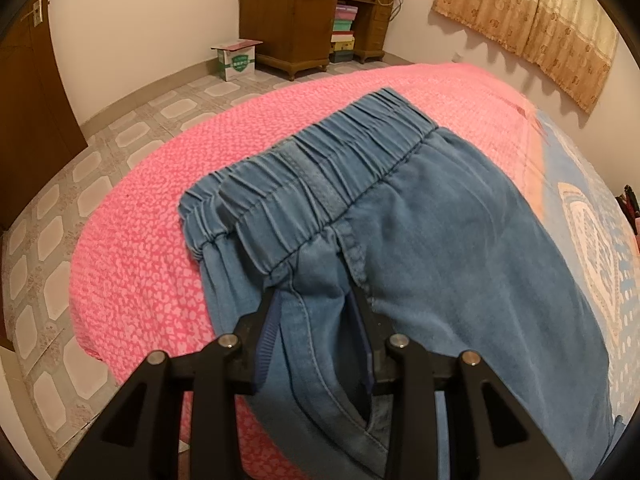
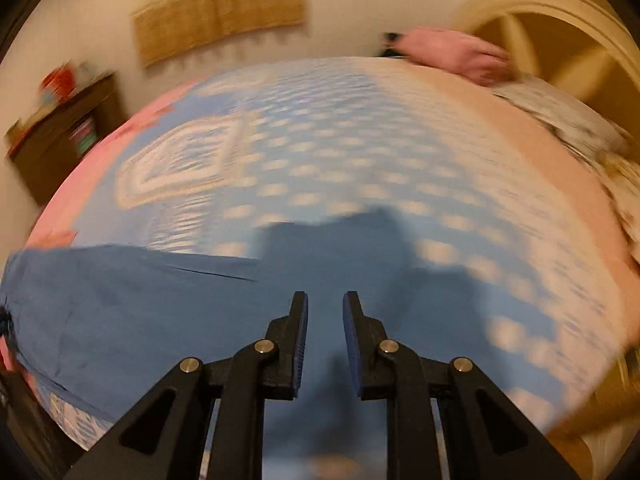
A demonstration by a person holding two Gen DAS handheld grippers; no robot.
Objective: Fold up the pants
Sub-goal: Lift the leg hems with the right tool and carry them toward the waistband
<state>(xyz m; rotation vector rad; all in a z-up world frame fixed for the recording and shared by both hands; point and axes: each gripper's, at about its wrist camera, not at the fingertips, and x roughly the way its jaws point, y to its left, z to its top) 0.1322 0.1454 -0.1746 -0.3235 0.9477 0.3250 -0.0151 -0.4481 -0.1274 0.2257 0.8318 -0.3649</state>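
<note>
Gripping a bunched fold of the blue pants (image 1: 420, 216) just below the elastic waistband (image 1: 320, 160), the left tool (image 1: 318, 308) has its pads pressed on the denim. Pants lie flat on the bed (image 1: 152, 240), over its pink-and-blue cover. Over in the blurred right view, the right tool (image 2: 325, 308) sits part-open above the blue cloth, nothing between its pads.

Faded blue denim pants (image 1: 420, 216) on a pink speckled bedspread (image 1: 160, 208); pale blue, white-dotted quilt (image 2: 360, 152) beyond
</note>
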